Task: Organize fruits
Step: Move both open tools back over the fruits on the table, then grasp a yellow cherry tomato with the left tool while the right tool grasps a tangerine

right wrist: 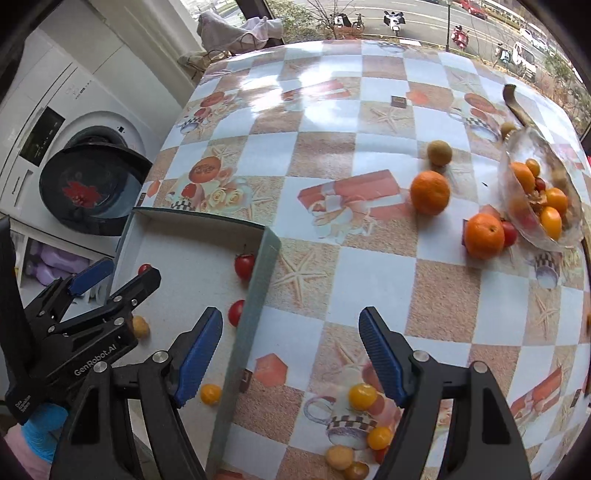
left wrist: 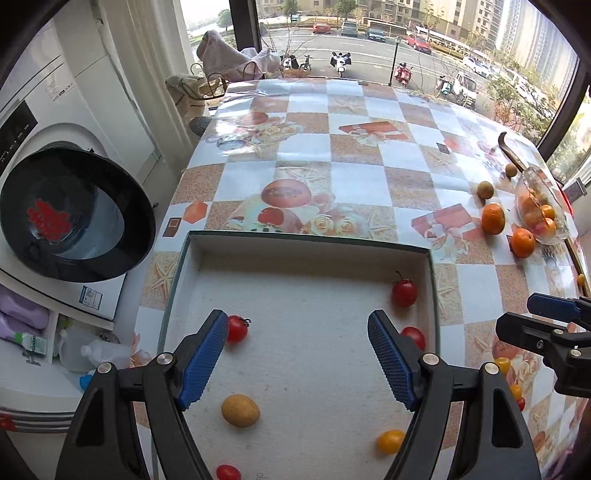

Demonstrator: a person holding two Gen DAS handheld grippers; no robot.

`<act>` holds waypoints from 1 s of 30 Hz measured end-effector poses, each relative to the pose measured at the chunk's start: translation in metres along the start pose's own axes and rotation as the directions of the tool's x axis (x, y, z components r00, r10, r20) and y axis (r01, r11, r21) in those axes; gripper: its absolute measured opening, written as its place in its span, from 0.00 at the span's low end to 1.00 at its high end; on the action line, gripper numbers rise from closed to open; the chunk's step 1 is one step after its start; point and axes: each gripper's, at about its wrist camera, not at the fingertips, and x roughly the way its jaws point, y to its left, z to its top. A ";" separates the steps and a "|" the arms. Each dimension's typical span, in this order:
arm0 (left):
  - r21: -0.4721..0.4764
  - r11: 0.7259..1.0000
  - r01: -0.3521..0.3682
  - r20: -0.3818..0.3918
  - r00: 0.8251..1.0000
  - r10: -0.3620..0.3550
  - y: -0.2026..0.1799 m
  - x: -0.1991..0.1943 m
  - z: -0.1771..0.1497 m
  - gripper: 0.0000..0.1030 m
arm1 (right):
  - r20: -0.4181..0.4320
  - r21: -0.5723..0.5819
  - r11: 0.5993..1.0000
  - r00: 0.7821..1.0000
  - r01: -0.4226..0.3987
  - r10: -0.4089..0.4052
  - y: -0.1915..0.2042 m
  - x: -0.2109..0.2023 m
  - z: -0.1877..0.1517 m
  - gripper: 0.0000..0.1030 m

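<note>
On the checkered bench (right wrist: 369, 258), both tongs, left (left wrist: 295, 354) and right (right wrist: 291, 350), hang spread and empty, free to fetch loose fruit for the tray (left wrist: 306, 243).

Standing against the white wall (left wrist: 122, 48) – a white front-loading washing machine (left wrist: 70, 147), its round black door (left wrist: 74, 214) hanging open; beyond the large dark-framed window (left wrist: 369, 22), daylight pouring over a street of parked cars (left wrist: 349, 28).
</note>
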 end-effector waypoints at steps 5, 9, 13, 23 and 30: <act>0.103 0.992 0.075 -0.009 0.997 -0.075 -0.054 -0.014 -0.008 0.77 | -0.020 0.143 0.987 0.997 0.076 -0.074 -0.071 -0.018 -0.031 0.77; 0.183 0.974 0.134 -0.034 0.991 -0.130 -0.096 -0.018 -0.016 0.77 | -0.050 0.214 0.968 0.991 0.133 -0.126 -0.112 -0.026 -0.056 0.77; 0.230 0.958 0.172 -0.068 0.985 -0.160 -0.130 -0.013 -0.024 0.77 | -0.068 0.268 0.948 0.985 0.170 -0.158 -0.143 -0.031 -0.074 0.77; 0.232 0.957 0.172 -0.147 0.979 -0.140 -0.165 0.015 -0.042 0.77 | 0.000 0.407 0.874 0.956 0.267 -0.292 -0.219 -0.053 -0.073 0.77; 0.197 0.969 0.147 -0.172 0.979 -0.114 -0.172 0.027 -0.046 0.77 | 0.038 0.434 0.840 0.925 0.327 -0.379 -0.267 -0.059 -0.047 0.56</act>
